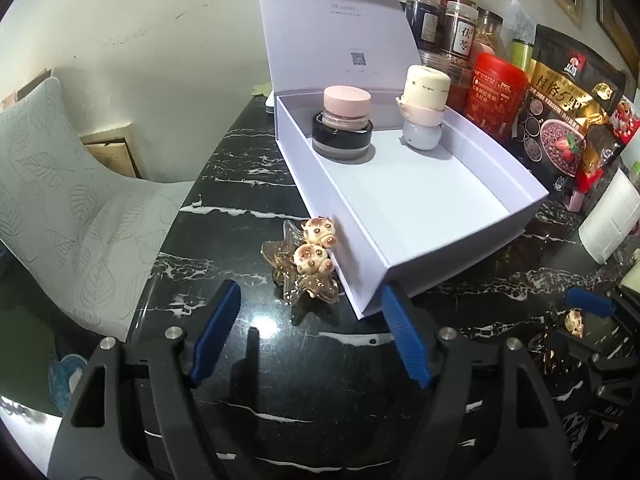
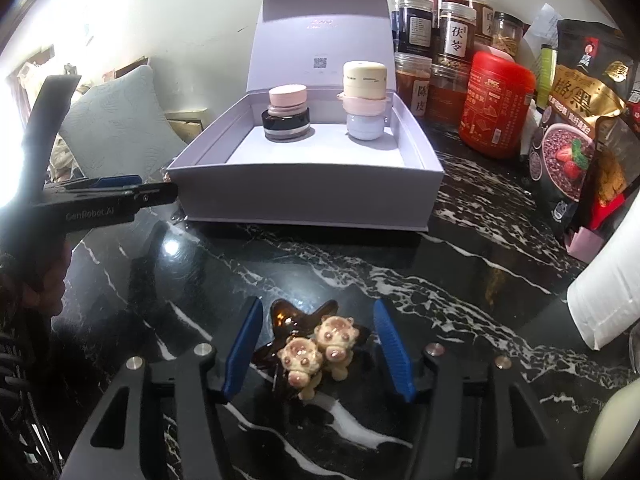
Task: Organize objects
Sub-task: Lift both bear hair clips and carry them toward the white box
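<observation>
An open lavender box (image 1: 460, 256) (image 2: 304, 192) stands on the black marble table (image 2: 400, 272) with its lid upright. Inside at the back are a pink-lidded jar (image 1: 346, 100) (image 2: 288, 98) stacked on a black jar, and a cream jar (image 1: 424, 80) (image 2: 365, 76) stacked on pink and blue ones. A hair clip with two little spotted animals (image 1: 308, 256) lies against the box's outer wall, just beyond my left gripper (image 1: 310, 336), which is open and holds nothing. A second such clip (image 2: 316, 348) lies on the table between the pads of my right gripper (image 2: 318, 350), which is open with small gaps on both sides.
Clear jars (image 2: 456, 32), a red canister (image 2: 496, 108) and food bags (image 2: 576, 120) crowd the table right of the box. A white paper roll (image 2: 608, 292) sits at the right edge. A leaf-patterned chair (image 1: 60, 200) stands left of the table. A hand (image 2: 40, 284) holds the left gripper.
</observation>
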### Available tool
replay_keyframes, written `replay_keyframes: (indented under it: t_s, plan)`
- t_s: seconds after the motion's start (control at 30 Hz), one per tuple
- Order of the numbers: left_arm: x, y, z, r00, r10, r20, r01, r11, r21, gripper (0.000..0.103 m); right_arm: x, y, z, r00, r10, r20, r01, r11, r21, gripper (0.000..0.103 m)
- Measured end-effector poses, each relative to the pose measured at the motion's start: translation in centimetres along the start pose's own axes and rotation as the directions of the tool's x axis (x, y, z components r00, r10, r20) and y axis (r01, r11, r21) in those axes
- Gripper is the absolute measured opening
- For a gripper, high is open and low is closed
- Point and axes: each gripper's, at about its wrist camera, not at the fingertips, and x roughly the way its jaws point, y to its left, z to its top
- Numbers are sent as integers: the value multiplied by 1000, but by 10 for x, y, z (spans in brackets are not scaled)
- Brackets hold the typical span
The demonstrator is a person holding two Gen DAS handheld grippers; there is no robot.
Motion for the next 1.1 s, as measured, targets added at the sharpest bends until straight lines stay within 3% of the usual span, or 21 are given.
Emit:
replay_keyframes:
  t_s: [0.23,0.47,0.73,0.83,0.87,0.9,1.1]
  plan:
    - [-16,1,0,995,90,53,-91,995,26,72,3,-1,2,1000,0,-1,0,1000,-8,59]
    - [1,11,9,997,70,31,-70,997,-17,72,11,-1,4,1000,6,-10,-6,1000,-4,59]
    - [27,10,11,998,69,-12,-69,997,44,72,15,-4,4,1000,-4,-21,4,1000,-1,59]
    - [34,13,11,999,33,-22,-32,999,30,59,17,-3,4,1000,-6,-26,6,1000,-6,59]
    - [36,13,11,999,14,-29,-13,1000,20,43,18,-3,4,1000,-10,-28,9,1000,-7,59]
    - [37,13,11,999,-3,-34,3,1000,11,34,17,-3,4,1000,-13,-28,13,1000,-7,59]
    - [30,4,4,999,27,-28,-26,998,59,34,16,-10,2,999,-17,-37,18,1000,24,59]
